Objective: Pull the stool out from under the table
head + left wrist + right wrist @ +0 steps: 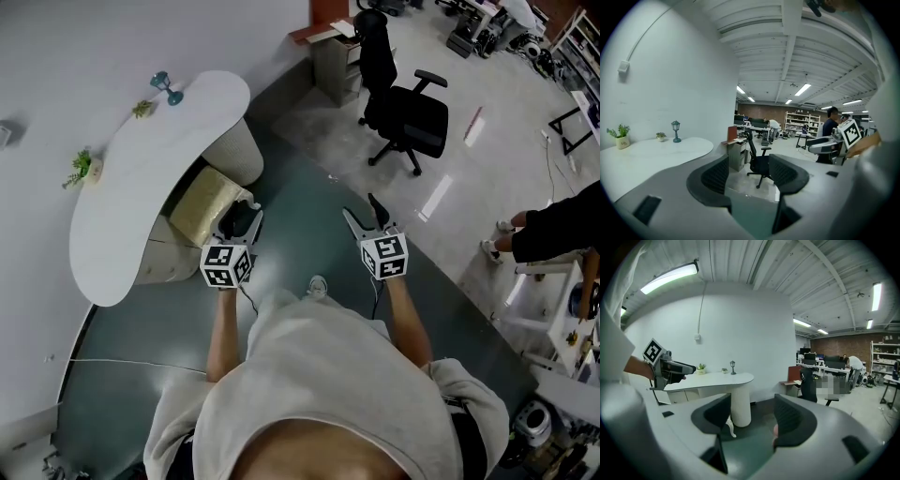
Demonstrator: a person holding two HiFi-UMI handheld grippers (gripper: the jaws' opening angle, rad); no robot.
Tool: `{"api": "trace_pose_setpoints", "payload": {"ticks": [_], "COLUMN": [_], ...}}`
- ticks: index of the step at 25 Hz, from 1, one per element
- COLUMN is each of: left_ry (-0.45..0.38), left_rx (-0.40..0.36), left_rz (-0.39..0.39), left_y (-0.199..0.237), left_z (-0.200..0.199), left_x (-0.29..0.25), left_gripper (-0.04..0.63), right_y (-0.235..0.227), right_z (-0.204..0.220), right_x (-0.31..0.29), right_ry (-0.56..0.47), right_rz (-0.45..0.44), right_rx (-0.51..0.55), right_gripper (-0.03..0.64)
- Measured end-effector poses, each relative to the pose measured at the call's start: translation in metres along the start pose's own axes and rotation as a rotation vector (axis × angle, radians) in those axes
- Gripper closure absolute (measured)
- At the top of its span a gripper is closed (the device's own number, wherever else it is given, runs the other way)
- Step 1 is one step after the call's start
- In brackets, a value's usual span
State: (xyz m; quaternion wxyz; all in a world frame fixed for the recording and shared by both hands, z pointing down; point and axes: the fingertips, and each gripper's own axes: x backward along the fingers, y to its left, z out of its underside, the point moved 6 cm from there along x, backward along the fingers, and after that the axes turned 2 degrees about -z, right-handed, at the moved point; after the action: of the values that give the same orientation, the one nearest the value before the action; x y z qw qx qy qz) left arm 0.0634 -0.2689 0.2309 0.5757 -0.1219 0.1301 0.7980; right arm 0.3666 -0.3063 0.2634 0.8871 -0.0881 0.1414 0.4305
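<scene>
The pale-cushioned stool (204,202) is seen tucked partly under the curved white table (131,187). It is found just ahead and to the left of the left gripper (244,217), whose jaws are held apart with nothing between them. The right gripper (366,214), likewise spread and empty, is placed well off to the stool's right, so the left hand is judged the nearer for the pull.

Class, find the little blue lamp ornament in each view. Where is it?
Head view: lamp upper left, at one end of the table.
Left gripper view: lamp at left, on the tabletop.
Right gripper view: lamp left of centre, on the tabletop.
Shared landmark: the curved white table.
</scene>
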Motion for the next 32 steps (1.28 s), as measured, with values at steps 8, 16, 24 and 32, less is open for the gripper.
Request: {"api": "trace_pose_setpoints", "payload": {"ticks": [8, 16, 24, 32], "left_ry": [0.014, 0.025, 0.04, 0.072], "left_rx": [0.09, 0.192, 0.272, 0.322], "left_rz": [-0.177, -0.356, -0.478, -0.501], "left_y": [0.059, 0.122, 0.201, 0.248], "left_z": [0.022, 0.048, 0.093, 0.148], "left_x": [0.038, 0.096, 0.151, 0.175], "left_gripper": [0.336, 0.336, 0.336, 0.336], "right_y": [0.049, 0.13, 0.229, 0.292], "right_z": [-0.015, -0.04, -0.046, -0.028], "right_x": [-0.077, -0.154, -0.229, -0.279], "right_ry": [0.044, 0.083, 0.125, 0.168], "right_rz": [-0.201, -0.416, -0.56, -0.608], "right_rx": [0.061, 0.135, 0.201, 0.244], "right_gripper": [0.345, 0.345, 0.344, 0.342]}}
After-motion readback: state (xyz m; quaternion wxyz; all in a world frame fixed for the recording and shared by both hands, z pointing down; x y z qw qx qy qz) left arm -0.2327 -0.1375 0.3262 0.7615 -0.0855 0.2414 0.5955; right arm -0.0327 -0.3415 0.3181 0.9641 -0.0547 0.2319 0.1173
